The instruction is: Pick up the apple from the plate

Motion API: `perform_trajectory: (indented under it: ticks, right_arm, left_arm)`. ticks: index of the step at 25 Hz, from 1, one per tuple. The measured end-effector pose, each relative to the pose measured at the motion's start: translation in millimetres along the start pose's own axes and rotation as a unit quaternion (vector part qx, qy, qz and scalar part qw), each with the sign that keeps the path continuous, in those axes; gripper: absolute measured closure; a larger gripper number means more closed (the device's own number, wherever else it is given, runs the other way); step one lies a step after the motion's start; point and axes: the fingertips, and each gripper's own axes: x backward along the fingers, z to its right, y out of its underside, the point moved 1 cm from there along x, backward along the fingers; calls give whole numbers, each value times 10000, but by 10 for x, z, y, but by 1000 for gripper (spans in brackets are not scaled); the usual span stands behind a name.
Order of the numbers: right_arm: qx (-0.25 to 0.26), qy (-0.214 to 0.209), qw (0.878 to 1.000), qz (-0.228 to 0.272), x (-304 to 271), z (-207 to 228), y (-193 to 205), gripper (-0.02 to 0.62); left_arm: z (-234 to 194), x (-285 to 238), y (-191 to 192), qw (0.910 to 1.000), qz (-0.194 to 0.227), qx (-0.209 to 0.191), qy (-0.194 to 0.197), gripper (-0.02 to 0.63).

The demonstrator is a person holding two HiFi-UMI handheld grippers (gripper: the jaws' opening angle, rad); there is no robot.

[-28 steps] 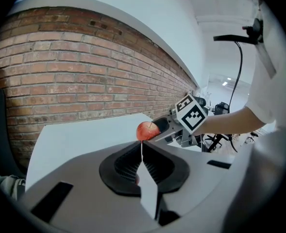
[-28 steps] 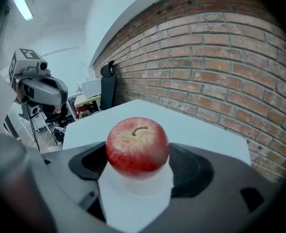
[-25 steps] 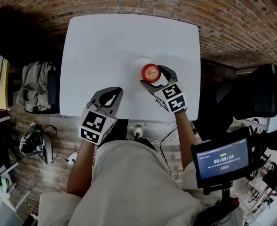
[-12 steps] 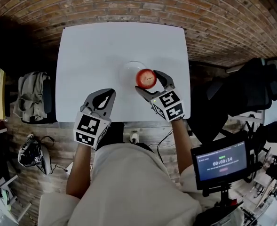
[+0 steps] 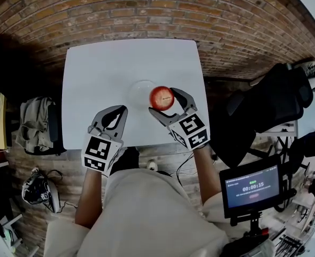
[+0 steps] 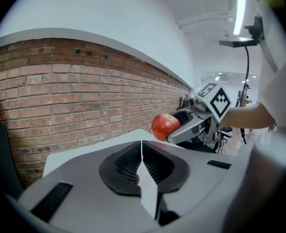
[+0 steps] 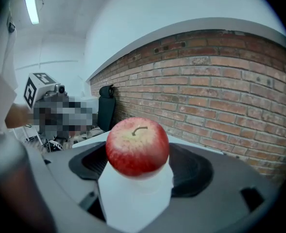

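Red apple (image 7: 137, 147), yellowish crown, curved brown stem up
My right gripper (image 5: 167, 101) clamps it; my left gripper (image 6: 142, 154) is closed, empty.

Lab-type recording space: a white desk (image 5: 101, 68) stood against a brick wall (image 5: 146, 7) at top; timer screen (image 5: 252, 189) on a stand lower right, black office chair (image 5: 269, 98) at right.

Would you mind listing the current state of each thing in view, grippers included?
apple: gripped, held in the air off the plate.
plate: empty, resting on the table.
right gripper: shut on the apple.
left gripper: jaws together, holding nothing.
table: bears only the plate.
screen: lit, showing a timer.
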Motion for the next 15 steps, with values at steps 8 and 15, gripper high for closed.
perform_trajectory:
  ticks: [8, 15]
  right_arm:
    - [-40, 173, 9991, 394, 367, -31, -236, 206]
    - [-179, 218, 9976, 636, 672, -67, -334, 206]
  left_arm:
    - [150, 89, -212, 9992, 295, -243, -122, 598]
    - [319, 214, -424, 9976, 502, -444, -188, 598]
